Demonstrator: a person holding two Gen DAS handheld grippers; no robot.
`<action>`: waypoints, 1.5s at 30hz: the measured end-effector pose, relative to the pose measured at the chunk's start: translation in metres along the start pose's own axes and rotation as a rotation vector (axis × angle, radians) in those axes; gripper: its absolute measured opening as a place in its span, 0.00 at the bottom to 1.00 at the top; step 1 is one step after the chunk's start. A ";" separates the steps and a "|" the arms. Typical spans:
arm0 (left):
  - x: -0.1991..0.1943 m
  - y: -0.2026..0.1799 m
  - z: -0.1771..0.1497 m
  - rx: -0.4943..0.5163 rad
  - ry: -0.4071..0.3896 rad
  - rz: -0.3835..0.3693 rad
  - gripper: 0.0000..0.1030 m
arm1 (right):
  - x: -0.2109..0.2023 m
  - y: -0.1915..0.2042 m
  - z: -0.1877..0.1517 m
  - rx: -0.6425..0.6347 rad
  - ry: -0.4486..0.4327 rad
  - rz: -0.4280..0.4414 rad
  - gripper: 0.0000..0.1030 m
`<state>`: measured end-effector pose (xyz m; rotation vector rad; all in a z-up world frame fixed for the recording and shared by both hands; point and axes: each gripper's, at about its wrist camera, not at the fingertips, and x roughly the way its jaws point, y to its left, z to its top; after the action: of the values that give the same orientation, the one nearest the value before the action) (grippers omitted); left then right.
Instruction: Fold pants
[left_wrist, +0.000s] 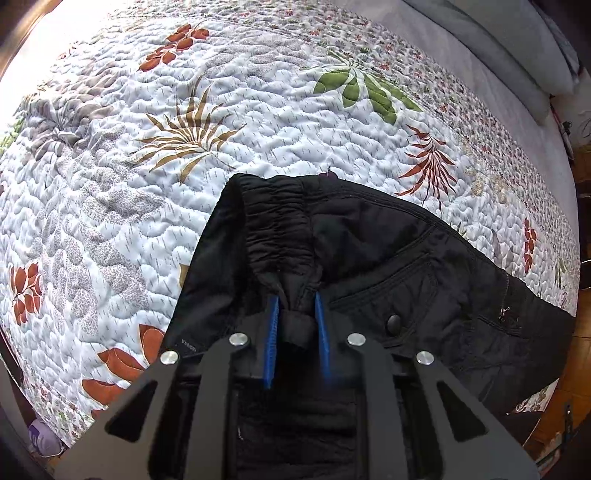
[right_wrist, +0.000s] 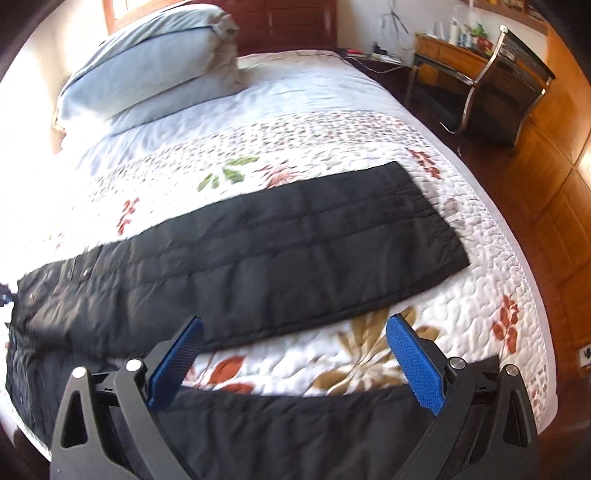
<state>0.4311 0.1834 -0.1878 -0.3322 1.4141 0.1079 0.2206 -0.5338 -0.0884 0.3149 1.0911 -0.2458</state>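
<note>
Left wrist view shows the left gripper (left_wrist: 297, 310) clamped on a bunched fold of the pants (left_wrist: 388, 258) at the waistband (left_wrist: 280, 218), blue pads (left_wrist: 272, 332) pinching dark cloth between them. From the grip, the waist runs toward 12 o'clock and the seat, with a pocket (left_wrist: 399, 284) and a snap (left_wrist: 394, 324), spreads toward 3 o'clock over the quilt (left_wrist: 184, 110).

Right wrist view shows the right gripper (right_wrist: 295, 354) with jaws wide apart and nothing between them; only quilt shows in the gap. One leg (right_wrist: 295, 251) lies flat and straight, its hem toward 2 o'clock, just beyond the fingertips. The other leg (right_wrist: 295, 424) lies under the gripper at 6 o'clock, apart from the first with a strip of quilt between.

Judging from this, the fold has barely begun: the pants are spread out, the waist is seized, but the legs are not yet laid one on the other, and no crosswise fold is made. Next likely calls for the free gripper to take a leg.

No container is in view; a pillow (right_wrist: 147, 66) sits at 11 o'clock and a chair (right_wrist: 506, 96) at 2 o'clock
</note>
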 end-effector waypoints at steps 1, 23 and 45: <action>-0.001 0.000 -0.001 0.008 -0.009 -0.002 0.17 | 0.011 -0.021 0.022 0.022 -0.004 -0.006 0.97; 0.025 -0.002 -0.001 0.070 -0.010 0.091 0.20 | 0.208 -0.089 0.149 -0.023 0.242 -0.055 0.57; 0.016 -0.002 -0.032 0.014 -0.106 0.041 0.19 | -0.065 -0.025 0.018 -0.302 -0.309 0.135 0.09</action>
<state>0.4038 0.1698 -0.2072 -0.2818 1.3162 0.1471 0.1976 -0.5604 -0.0255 0.0749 0.7832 -0.0062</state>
